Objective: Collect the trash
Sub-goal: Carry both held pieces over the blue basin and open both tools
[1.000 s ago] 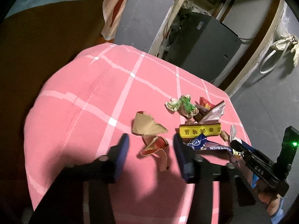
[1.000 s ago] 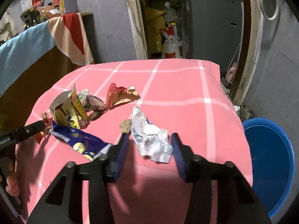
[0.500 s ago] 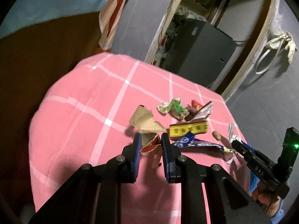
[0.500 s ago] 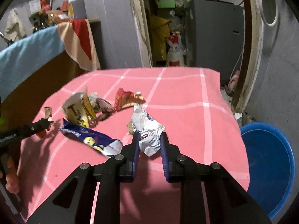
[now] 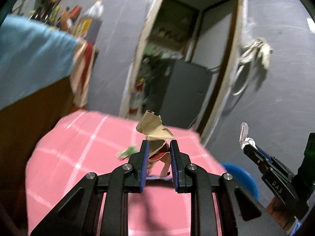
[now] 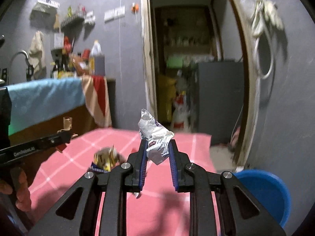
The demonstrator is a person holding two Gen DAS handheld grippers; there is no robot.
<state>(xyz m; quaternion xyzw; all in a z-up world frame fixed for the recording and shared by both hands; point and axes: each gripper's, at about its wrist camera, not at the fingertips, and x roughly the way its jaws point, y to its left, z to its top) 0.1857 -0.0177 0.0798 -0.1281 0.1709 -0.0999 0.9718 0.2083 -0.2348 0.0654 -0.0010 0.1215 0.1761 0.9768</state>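
Now the left fingers pinch a brown wrapper, the right fingers crumpled white paper.

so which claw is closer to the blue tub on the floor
Right. The right claw, shut on a white crumpled wrapper, hangs just left of the blue tub. The left claw, clamped on a tan paper scrap, sits further left over the pink tablecloth.

The room is dim. Both pictures bend round at the edges, with black corners. Far things look smeared and blurry, near things sharp. A dark shadow lies on the pink cloth at 6 o'clock.
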